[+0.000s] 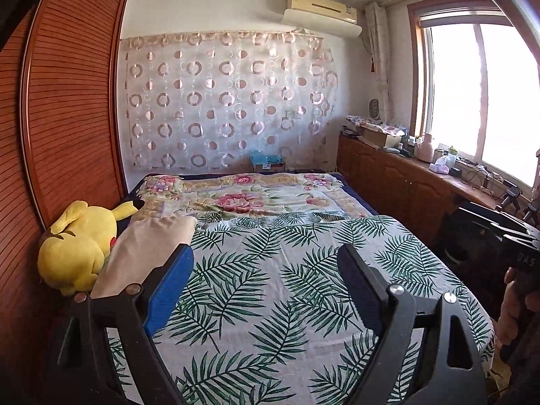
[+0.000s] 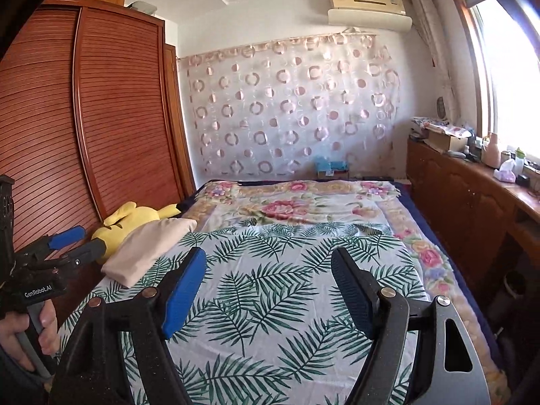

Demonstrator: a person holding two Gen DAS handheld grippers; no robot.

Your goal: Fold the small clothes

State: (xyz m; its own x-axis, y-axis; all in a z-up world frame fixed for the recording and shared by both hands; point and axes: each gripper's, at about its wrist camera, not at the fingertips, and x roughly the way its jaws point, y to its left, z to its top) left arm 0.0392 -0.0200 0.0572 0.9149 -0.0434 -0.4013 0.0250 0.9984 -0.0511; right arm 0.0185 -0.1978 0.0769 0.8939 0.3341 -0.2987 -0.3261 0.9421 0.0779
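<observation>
A folded beige garment (image 1: pixel 145 253) lies on the left side of the bed, beside a yellow plush toy; it also shows in the right wrist view (image 2: pixel 148 249). My left gripper (image 1: pixel 265 253) is open and empty, held above the leaf-print sheet (image 1: pixel 270 287), with the garment just left of its left finger. It shows from the side in the right wrist view (image 2: pixel 77 241), held by a hand. My right gripper (image 2: pixel 268 256) is open and empty above the same sheet (image 2: pixel 270 297), to the right of the garment.
A yellow plush toy (image 1: pixel 77 246) sits at the bed's left edge against a wooden wardrobe (image 1: pixel 67 101). A floral blanket (image 1: pixel 243 195) covers the far half of the bed. A wooden cabinet (image 2: pixel 472 202) with clutter runs along the right under the window.
</observation>
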